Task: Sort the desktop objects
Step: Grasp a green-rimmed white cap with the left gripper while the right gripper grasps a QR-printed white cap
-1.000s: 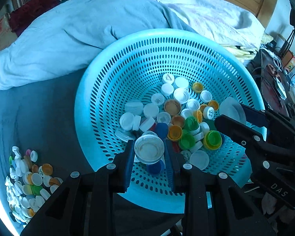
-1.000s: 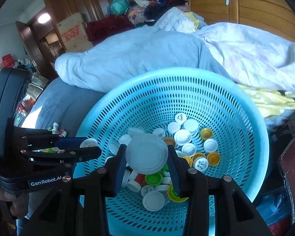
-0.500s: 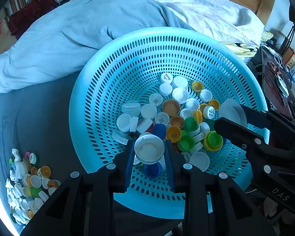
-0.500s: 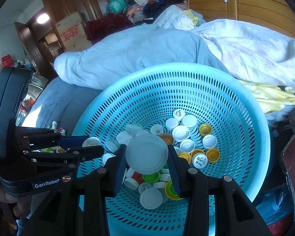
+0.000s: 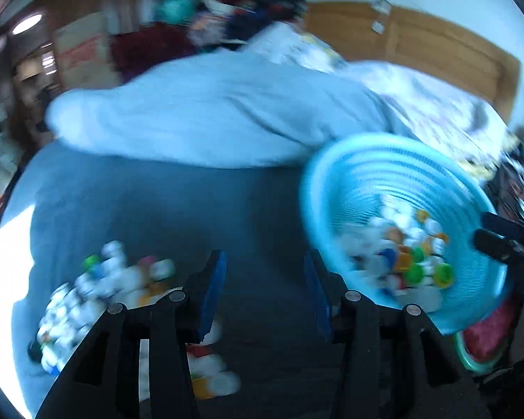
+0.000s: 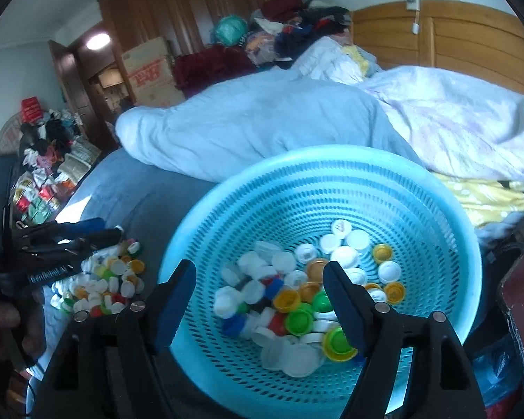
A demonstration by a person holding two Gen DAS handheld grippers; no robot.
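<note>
With both grippers, left gripper [image 5: 263, 279] and right gripper [image 6: 258, 296], just opening and empty, many bottle caps [image 6: 297, 296] are still waiting in the blue basket [image 6: 332, 174], while a pile of caps [image 6: 104, 282] is lying left on the bed.

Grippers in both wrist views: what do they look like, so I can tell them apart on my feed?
Both are black plastic two-finger grippers with blue pads and silver screw heads along the fingers. In its own view the left gripper is blurred; seen from the right wrist view it carries white lettering on its side, too smeared to read. The right gripper shows broad angular black fingers. No sleeves or cables are clearly visible.
</note>
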